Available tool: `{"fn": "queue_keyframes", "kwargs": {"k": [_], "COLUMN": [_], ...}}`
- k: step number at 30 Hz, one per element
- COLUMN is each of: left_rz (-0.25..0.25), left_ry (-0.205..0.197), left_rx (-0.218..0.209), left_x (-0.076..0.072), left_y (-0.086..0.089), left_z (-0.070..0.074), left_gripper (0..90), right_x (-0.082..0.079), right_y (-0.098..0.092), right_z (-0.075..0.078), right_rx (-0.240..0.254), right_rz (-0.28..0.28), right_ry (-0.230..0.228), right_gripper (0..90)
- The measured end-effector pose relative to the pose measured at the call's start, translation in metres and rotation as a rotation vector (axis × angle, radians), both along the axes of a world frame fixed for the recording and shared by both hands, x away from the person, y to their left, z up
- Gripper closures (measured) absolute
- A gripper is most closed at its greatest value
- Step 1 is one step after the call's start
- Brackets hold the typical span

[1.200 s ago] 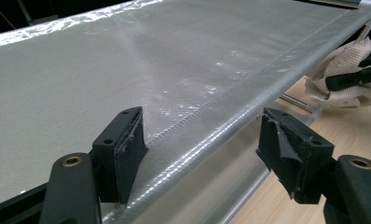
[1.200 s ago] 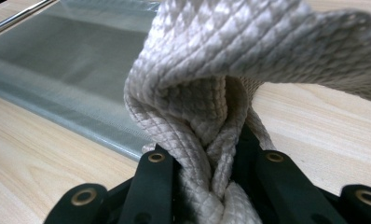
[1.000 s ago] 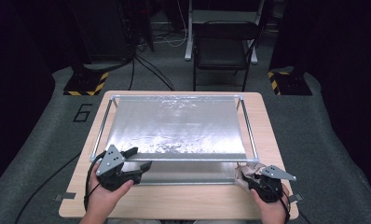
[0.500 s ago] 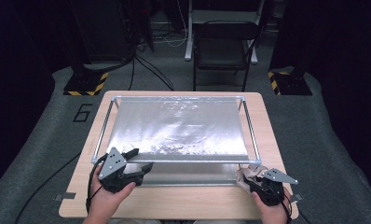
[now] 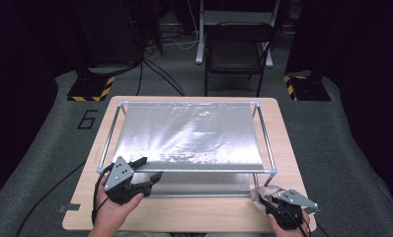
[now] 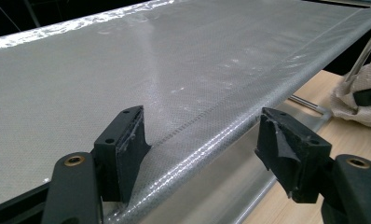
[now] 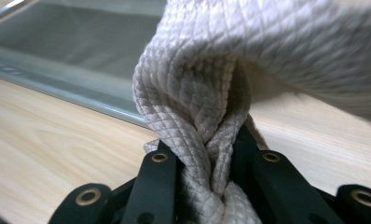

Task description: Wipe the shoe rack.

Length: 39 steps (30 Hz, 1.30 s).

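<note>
**Cloth in Your Right Hand, Screen Between the Fingers of Your Left**

From the high view, you stand at the near edge of the table (image 5: 184, 217), a hand at each corner of the silvery screen (image 5: 189, 136) stretched on its metal frame (image 5: 266, 143). Your left gripper (image 5: 147, 169) sits at the screen's near left corner, fingers spread and pointing inward along the front edge. Your right gripper (image 5: 263, 194) sits low at the near right corner, clenched on a bunched white cloth (image 5: 262, 192) that lies just beside the frame's corner post. The screen's long axis runs left to right across the table, and it lies ahead and to the left of the cloth, so your right hand is the nearer one for any wipe starting at that corner.

In the left gripper view, your left gripper (image 6: 202, 140) stands released, one of its fingers (image 6: 123, 144) over the screen (image 6: 127, 70) and the other beyond its front edge, neither pressing on it. The cloth (image 6: 360, 88) shows far off at the right, by the frame post.

In the right gripper view, your right gripper (image 7: 207, 158) has just been closing, with the quilted cloth (image 7: 197, 93) pinched tight between its fingers and billowing above them. The screen's front edge (image 7: 72, 70) runs across the background, up and left of the cloth, with bare table (image 7: 58, 154) between.
</note>
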<state>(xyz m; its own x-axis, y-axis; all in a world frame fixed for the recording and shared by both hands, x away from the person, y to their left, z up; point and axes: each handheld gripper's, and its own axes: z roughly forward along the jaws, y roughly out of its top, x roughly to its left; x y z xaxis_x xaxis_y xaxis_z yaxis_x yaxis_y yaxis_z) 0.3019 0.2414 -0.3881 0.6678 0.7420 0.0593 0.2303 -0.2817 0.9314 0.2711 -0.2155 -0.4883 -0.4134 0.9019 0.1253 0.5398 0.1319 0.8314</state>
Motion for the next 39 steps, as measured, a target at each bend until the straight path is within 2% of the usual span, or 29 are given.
{"fn": "queue_keyframes", "kwargs": {"k": [5,13,15,18,19,21,22,23,24,26,27,28,29,31,33,34,39], "left_rz": [0.002,0.000,0.001,0.002,0.004,0.000,0.002,0.000,0.000,-0.001,-0.001,-0.001,-0.001,0.001,-0.001,0.001,-0.001], "left_ry": [0.003,-0.001,-0.004,-0.007,-0.009,-0.008,-0.010,-0.008,-0.008,-0.008,-0.008,-0.008,-0.008,-0.011,-0.009,-0.011,-0.007], "left_rx": [-0.008,-0.009,-0.009,-0.007,-0.010,-0.012,-0.014,-0.012,-0.012,-0.013,-0.012,-0.012,-0.012,-0.015,-0.012,-0.015,-0.012], "left_x": [0.000,0.000,0.000,0.000,0.000,0.000,0.000,0.000,0.000,0.000,0.000,0.000,0.000,0.000,0.000,0.000,0.000], "left_y": [0.000,0.001,0.001,0.001,0.001,0.001,0.001,0.001,0.001,0.001,0.001,0.001,0.001,0.001,0.001,0.001,0.001], "left_z": [0.000,-0.001,-0.001,-0.001,-0.002,-0.002,-0.002,-0.002,-0.002,-0.002,-0.002,-0.002,-0.002,-0.002,-0.002,-0.002,-0.002], "left_gripper": [32.5,32.7,32.6,32.7,32.7,32.6,32.6,32.7,32.7,32.6,32.6,32.6,32.6,32.6,32.7,32.6,32.6], "right_x": [0.003,0.024,0.031,0.037,0.041,0.044,0.047,0.048,0.051,0.055,0.057,0.060,0.061,0.064,0.063,0.062,0.055], "right_y": [0.017,0.049,0.057,0.065,0.066,0.073,0.073,0.075,0.077,0.078,0.079,0.080,0.079,0.081,0.080,0.080,0.079], "right_z": [0.003,0.000,-0.001,-0.002,-0.003,-0.005,-0.007,-0.007,-0.009,-0.012,-0.013,-0.016,-0.016,-0.017,-0.015,-0.014,-0.008], "right_rx": [-0.004,0.000,-0.018,0.005,-0.036,-0.003,-0.032,-0.022,-0.008,-0.017,-0.021,-0.039,-0.052,-0.038,-0.050,-0.023,-0.017], "right_rz": [0.047,0.099,0.113,0.116,0.124,0.115,0.114,0.116,0.122,0.114,0.121,0.092,0.104,0.089,0.091,0.099,0.090], "right_ry": [-0.014,-0.002,-0.011,0.001,-0.009,0.008,0.002,0.011,0.010,0.024,0.015,0.021,0.023,0.035,0.030,0.025,0.020], "right_gripper": [76.7,75.9,75.7,75.2,74.9,74.5,73.7,73.1,72.0,68.6,65.4,61.1,58.0,52.3,49.1,47.4,43.6]}}
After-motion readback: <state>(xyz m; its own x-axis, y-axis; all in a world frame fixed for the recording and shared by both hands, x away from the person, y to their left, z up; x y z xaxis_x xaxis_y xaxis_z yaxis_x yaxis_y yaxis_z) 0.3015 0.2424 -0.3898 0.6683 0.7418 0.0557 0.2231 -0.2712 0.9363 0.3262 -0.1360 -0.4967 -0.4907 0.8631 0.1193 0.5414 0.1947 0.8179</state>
